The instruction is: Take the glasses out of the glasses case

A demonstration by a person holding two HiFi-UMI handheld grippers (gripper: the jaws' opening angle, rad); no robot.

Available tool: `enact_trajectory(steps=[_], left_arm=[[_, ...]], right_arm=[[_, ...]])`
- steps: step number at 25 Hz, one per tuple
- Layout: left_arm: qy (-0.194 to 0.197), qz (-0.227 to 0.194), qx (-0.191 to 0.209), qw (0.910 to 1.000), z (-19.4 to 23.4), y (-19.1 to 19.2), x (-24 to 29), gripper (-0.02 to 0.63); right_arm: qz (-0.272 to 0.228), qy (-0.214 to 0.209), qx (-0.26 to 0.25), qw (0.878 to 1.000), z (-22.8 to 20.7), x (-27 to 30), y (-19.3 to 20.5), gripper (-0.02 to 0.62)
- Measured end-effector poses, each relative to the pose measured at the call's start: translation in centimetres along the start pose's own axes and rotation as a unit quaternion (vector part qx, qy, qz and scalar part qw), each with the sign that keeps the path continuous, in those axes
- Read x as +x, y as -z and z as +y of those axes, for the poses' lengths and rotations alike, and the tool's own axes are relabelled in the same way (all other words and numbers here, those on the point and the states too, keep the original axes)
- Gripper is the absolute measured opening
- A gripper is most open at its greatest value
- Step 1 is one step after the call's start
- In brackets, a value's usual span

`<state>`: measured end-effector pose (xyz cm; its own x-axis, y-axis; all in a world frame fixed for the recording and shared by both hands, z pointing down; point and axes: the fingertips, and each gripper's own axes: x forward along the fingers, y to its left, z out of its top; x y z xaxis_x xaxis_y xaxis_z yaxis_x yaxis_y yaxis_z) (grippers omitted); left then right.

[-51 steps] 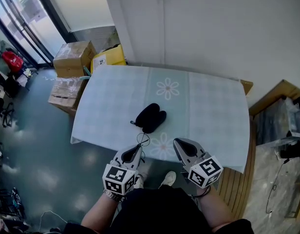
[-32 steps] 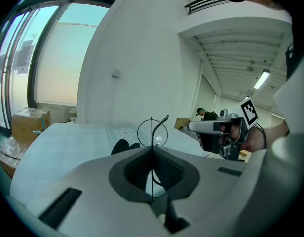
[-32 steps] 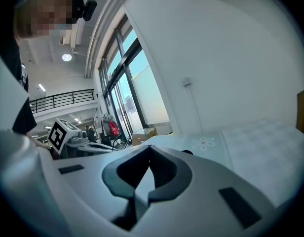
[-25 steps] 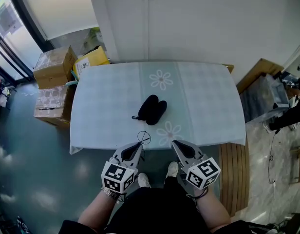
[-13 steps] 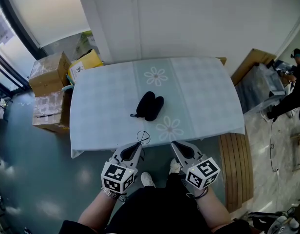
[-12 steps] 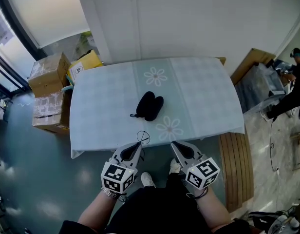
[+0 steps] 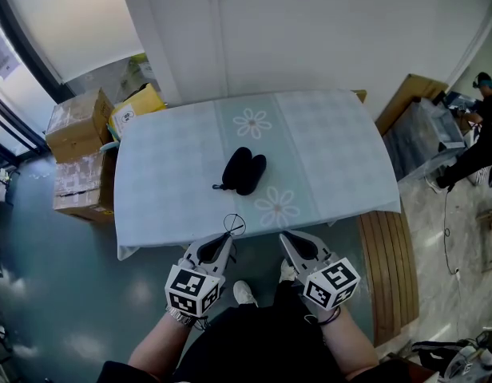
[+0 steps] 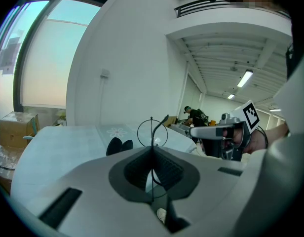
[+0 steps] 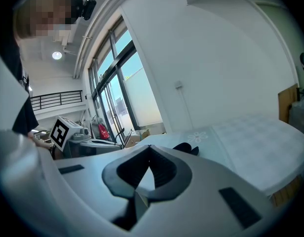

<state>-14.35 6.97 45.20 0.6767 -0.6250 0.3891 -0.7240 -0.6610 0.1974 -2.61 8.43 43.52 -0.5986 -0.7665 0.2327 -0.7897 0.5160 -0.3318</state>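
Observation:
A black glasses case (image 7: 242, 170) lies open in the middle of the pale checked tablecloth (image 7: 326, 146). The same case (image 8: 118, 145) shows small beyond my left jaws and is also in the right gripper view (image 9: 186, 147). My left gripper (image 7: 227, 238) hangs in front of the table's near edge, shut on thin wire-framed glasses (image 7: 234, 225). One round lens (image 8: 152, 131) stands up above its tips. My right gripper (image 7: 286, 237) sits beside it, jaws closed with nothing between them.
Cardboard boxes (image 7: 78, 122) and a yellow box (image 7: 138, 102) stand left of the table. A white wall runs behind it. A wooden slatted platform (image 7: 390, 270) lies at the right, and a person (image 7: 478, 126) stands further right. My shoes (image 7: 246, 294) are on the floor below.
The view has drawn back from the table, so both grippers are now off its near edge over the floor. The left gripper has kept hold of the glasses throughout.

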Motion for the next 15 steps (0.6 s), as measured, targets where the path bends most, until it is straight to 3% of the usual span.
enact_trajectory(steps=[15], left_arm=[[0.004, -0.002, -0.002, 1.0000, -0.8, 0.4, -0.9, 0.029]], right_arm=[[-0.004, 0.003, -0.004, 1.000, 0.9, -1.1, 0.0, 0.023]])
